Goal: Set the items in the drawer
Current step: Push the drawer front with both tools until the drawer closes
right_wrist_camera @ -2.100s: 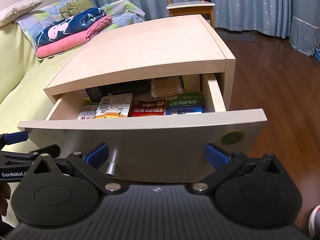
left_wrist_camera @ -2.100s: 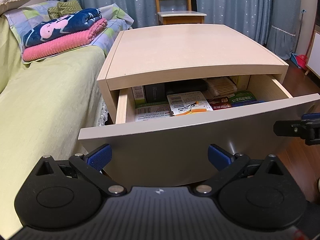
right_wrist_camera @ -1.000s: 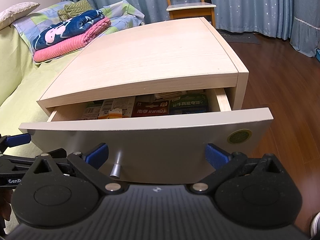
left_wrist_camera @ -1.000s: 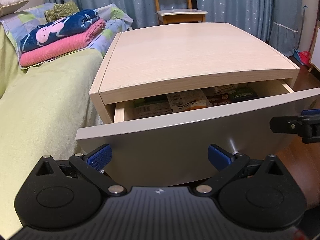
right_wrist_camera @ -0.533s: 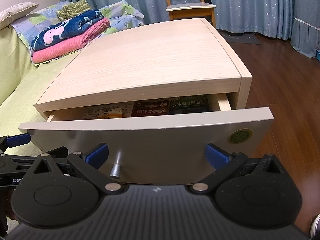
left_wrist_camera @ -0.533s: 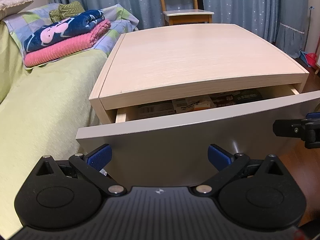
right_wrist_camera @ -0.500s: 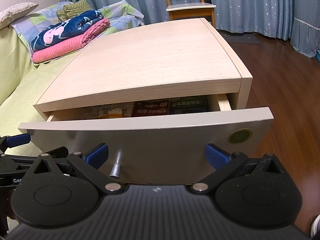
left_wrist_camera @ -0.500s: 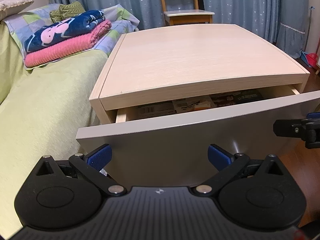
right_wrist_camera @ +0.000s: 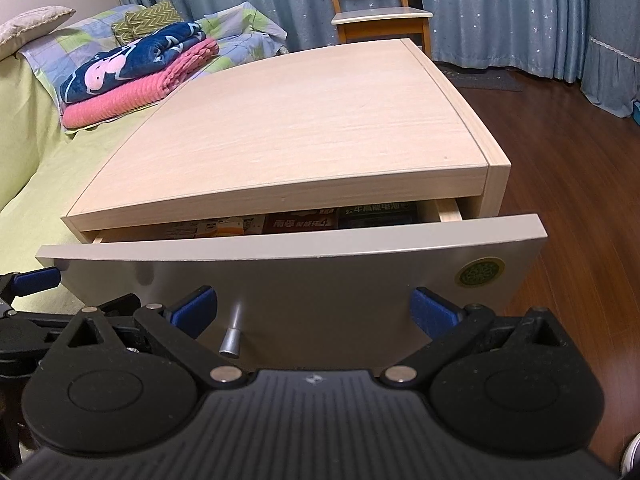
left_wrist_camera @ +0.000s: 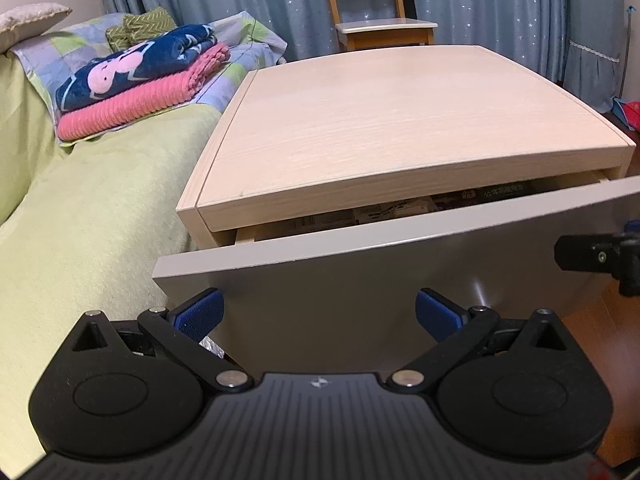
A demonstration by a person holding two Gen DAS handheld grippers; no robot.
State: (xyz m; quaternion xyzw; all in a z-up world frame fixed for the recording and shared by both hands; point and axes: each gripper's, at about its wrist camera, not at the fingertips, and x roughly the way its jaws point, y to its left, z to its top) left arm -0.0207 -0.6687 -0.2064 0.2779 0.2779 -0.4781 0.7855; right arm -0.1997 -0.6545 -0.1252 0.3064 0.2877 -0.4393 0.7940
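The bed with its yellow-green cover [left_wrist_camera: 88, 216] lies just beside the pale wooden nightstand [right_wrist_camera: 304, 128], whose grey-fronted drawer [right_wrist_camera: 304, 280] is only slightly open. Flat printed packets [right_wrist_camera: 320, 222] already lie inside, so by my reckoning only closing remains. The left gripper [left_wrist_camera: 318, 312] and right gripper [right_wrist_camera: 314, 308] are both spread, empty, near the drawer front; the small metal knob [right_wrist_camera: 231, 340] sits between the right one's fingers.
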